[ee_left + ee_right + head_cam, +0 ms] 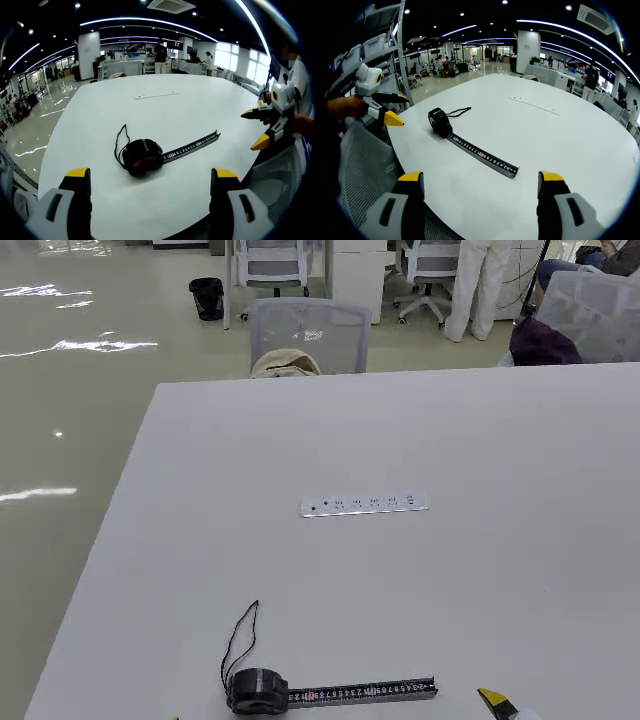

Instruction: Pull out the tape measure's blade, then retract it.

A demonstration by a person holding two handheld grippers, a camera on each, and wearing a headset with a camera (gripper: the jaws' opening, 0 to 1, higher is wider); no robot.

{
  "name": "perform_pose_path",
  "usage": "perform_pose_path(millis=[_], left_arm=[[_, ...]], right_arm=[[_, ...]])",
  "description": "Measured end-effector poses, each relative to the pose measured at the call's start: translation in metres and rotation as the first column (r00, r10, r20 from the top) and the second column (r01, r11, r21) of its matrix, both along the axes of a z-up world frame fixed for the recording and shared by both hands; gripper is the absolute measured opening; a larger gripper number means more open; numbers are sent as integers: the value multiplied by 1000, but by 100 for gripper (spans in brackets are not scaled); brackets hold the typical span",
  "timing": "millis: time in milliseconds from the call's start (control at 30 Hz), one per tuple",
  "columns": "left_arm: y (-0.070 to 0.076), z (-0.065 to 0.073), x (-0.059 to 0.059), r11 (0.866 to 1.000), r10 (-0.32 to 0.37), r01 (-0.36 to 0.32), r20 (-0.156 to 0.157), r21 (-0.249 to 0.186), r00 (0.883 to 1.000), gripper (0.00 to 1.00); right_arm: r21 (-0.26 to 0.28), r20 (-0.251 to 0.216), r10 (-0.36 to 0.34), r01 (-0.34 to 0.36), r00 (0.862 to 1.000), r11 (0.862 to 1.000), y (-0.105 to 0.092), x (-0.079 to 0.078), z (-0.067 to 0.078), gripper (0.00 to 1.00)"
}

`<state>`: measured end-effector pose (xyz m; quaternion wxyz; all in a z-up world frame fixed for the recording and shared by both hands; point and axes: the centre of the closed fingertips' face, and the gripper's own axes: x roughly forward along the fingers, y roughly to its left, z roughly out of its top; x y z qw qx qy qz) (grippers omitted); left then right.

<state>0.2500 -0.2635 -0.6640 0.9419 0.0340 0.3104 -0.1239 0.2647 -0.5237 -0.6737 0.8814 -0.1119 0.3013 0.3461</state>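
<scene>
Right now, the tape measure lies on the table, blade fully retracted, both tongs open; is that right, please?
No: the blade is pulled out of the tape measure on the table, as the right gripper view shows; left tongs and right tongs are open.

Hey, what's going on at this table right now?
A person holds a two-jaw gripper in each hand at a white table. A black tape measure lies near its edge, with the blade partway out and flat on the surface. The left gripper and right gripper are both open, apart from the tape measure, gripping nothing.
</scene>
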Motion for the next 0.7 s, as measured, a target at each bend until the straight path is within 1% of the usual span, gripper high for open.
perform_pose_path(millis=[100, 300, 400, 567, 700], left_arm=[[-1, 0, 0, 1000, 11, -11, 4, -2, 1000, 99], [0, -1, 1, 1000, 23, -23, -2, 16, 1000, 99], [0, 0, 3, 999, 36, -36, 5, 15, 999, 99], [-1, -2, 6, 998, 56, -56, 7, 8, 998, 99], [-4, -5, 9, 998, 63, -63, -2, 0, 998, 99]], right_arm=[[4, -2, 7, -7, 1000, 1000, 2, 0, 1, 95], [8, -3, 23, -23, 1000, 1000, 4, 1, 1, 94], [11, -9, 29, -29, 1000, 1000, 5, 2, 0, 94], [16, -16, 33, -33, 999, 999, 5, 2, -4, 93], [19, -25, 42, -42, 999, 999, 6, 1, -7, 93]])
